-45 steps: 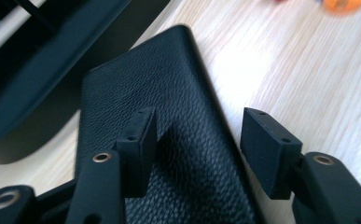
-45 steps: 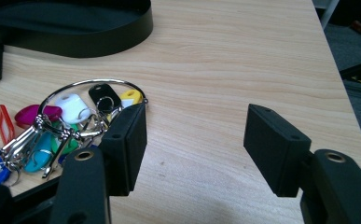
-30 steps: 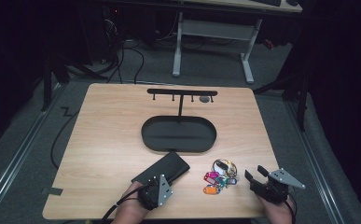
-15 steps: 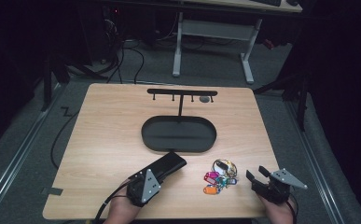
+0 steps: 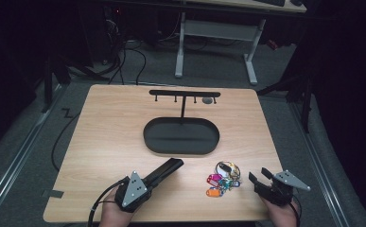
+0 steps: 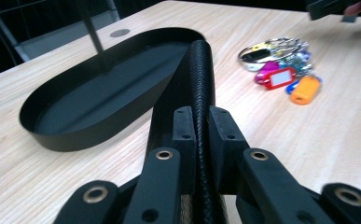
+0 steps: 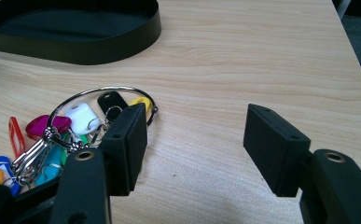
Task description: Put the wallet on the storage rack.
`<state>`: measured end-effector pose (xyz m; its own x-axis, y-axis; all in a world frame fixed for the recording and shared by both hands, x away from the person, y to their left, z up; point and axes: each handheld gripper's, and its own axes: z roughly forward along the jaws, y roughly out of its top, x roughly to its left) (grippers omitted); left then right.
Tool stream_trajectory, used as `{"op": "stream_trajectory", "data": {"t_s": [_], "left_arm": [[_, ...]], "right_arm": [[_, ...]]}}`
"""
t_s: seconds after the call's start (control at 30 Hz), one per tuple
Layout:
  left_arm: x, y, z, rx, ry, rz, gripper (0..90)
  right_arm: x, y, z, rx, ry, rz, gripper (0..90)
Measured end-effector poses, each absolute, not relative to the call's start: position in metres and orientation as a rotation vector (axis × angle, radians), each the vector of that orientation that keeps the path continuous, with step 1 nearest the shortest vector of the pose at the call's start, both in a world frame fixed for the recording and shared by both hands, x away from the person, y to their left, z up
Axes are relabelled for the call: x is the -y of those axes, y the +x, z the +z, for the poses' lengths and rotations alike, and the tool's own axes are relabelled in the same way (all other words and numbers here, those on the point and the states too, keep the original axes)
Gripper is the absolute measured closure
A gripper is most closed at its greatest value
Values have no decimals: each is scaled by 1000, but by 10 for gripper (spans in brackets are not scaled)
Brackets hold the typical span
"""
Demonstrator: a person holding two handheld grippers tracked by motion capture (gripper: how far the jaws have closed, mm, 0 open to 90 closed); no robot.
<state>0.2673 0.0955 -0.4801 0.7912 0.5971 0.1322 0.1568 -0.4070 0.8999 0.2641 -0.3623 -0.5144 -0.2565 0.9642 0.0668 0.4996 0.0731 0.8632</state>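
Firstly, the left gripper (image 6: 197, 135): jaws closed on a black textured case (image 6: 194, 79), a long flat item pinched along its edge, its far end reaching toward the black oval tray (image 6: 75, 130). In the high view the same case (image 5: 164, 171) runs diagonally from the left gripper (image 5: 145, 182) toward the tray (image 5: 180, 149), its tip just short of the rim; whether it rests on the table cannot be told.

Right gripper (image 7: 197, 140): jaws wide apart, nothing between them, bare wood beneath. Its left jaw sits just beside a bunch of keys (image 7: 75, 126) on a large ring with coloured tags, and hides part of the ring. From above, the right gripper (image 5: 261, 178) stands near the table's front right corner, with the keys (image 5: 222, 177) between the two grippers.

Wooden table (image 5: 109, 137): open surface to the left of the tray and along the right side. A T-shaped hook stand (image 5: 184, 93) rises from the tray's back; only its post shows in the left gripper view, cut off at the top. A small grey object near the bar's right end is too small to identify. Both hands are cropped at the bottom edge.
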Motion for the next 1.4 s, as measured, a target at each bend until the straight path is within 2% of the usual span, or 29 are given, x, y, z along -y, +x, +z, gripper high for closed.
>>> {"op": "stream_trajectory", "data": {"t_s": [0.47,0.7,1.4], "left_arm": [[-96,261,-474,-565,1941,517,822],[-97,270,-481,-592,1950,483,815],[-112,283,-486,-653,1889,512,774]], "right_arm": [[363,265,-514,-1816,1453,1109,399],[363,265,-515,-1820,1456,1108,399],[363,266,-516,-1830,1465,1105,398]]}}
